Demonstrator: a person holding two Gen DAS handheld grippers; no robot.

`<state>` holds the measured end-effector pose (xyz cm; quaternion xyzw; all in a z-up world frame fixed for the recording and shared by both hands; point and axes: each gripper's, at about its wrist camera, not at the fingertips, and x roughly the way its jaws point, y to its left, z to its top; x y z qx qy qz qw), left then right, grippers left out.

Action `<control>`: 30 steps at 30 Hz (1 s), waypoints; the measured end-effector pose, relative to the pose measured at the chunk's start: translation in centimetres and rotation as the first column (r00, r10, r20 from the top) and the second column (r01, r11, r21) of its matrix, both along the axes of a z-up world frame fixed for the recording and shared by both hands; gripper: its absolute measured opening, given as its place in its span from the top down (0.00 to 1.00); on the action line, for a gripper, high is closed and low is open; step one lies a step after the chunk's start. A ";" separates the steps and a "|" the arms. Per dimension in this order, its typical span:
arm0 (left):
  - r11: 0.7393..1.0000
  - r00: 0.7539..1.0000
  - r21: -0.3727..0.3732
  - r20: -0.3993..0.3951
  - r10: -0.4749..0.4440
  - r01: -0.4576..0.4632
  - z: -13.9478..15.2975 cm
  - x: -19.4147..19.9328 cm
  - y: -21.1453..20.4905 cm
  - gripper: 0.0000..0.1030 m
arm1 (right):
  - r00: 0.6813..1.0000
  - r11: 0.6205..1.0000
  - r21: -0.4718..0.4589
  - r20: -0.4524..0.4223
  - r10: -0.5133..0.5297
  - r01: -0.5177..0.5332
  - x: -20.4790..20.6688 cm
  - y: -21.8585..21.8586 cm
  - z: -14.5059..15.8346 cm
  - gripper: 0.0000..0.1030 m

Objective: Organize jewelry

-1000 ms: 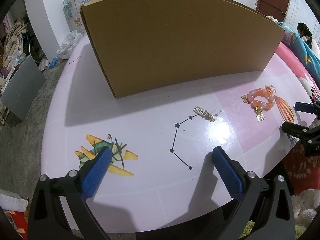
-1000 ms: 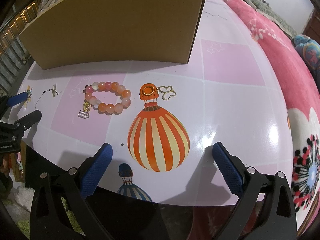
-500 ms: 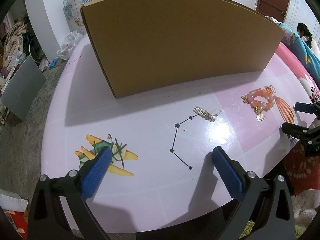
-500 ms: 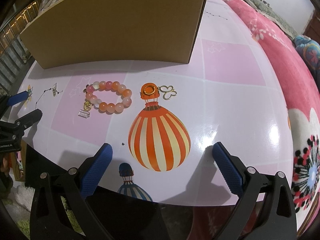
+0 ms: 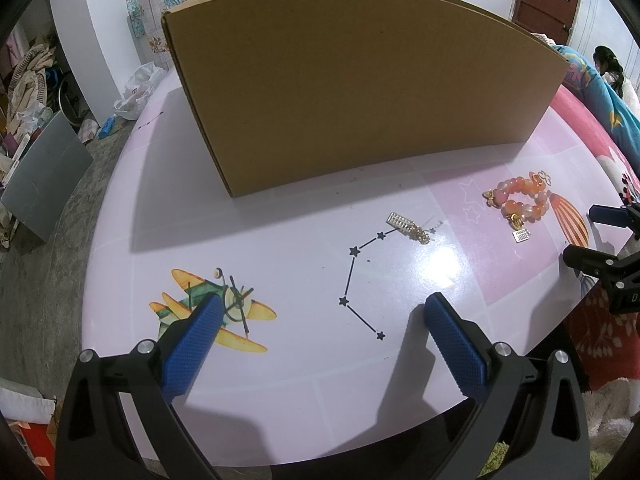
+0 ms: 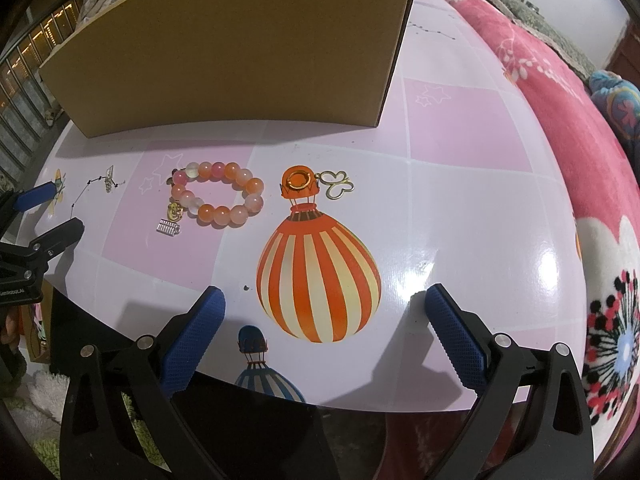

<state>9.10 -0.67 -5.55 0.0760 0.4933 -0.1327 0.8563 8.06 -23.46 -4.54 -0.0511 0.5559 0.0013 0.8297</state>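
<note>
A: Left tongs [image 5: 320,320] spread wide, empty, low over the glossy pink-and-white counter [image 5: 280,392]. Small gold rectangular charm with chain [image 5: 408,229] at 1 o'clock from them, lying flat on the printed star line.

B: Right tongs [image 6: 324,312] likewise gaping, gripping nothing. Orange-and-pink beaded bracelet with gold pendant [image 6: 218,194] at 11 o'clock, flat on counter. Gold ring [image 6: 299,180] at 12 o'clock, on the printed balloon's top; gold butterfly outline charm [image 6: 338,187] just beside it.

A: Tall brown cardboard box [image 5: 360,96] upright behind all pieces, well apart from both tongs.
</note>
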 end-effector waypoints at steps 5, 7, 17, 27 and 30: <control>1.000 1.000 0.000 0.000 0.000 0.000 0.0 0.0 0.0 0.04 | 1.000 1.000 0.002 0.013 0.002 -0.002 -0.1 0.0 0.1 0.08; 1.000 1.000 0.000 0.000 0.000 0.000 0.0 0.0 0.0 0.04 | 1.000 1.000 0.006 0.023 0.000 -0.001 -0.2 -0.1 0.2 0.08; 1.000 1.000 0.006 0.004 -0.013 0.013 0.3 0.4 -0.1 0.04 | 0.975 0.998 0.017 0.213 0.063 -0.068 -2.4 1.4 3.3 0.08; 0.991 0.982 -0.070 0.157 -0.104 0.116 3.3 0.3 -1.7 0.14 | 0.966 0.963 0.239 0.251 0.065 -0.127 -2.9 2.9 3.7 0.08; 0.985 0.971 -0.045 0.180 -0.157 0.167 3.3 0.7 -2.7 0.23 | 0.965 0.951 0.273 0.250 0.073 -0.143 -2.8 3.6 3.5 0.13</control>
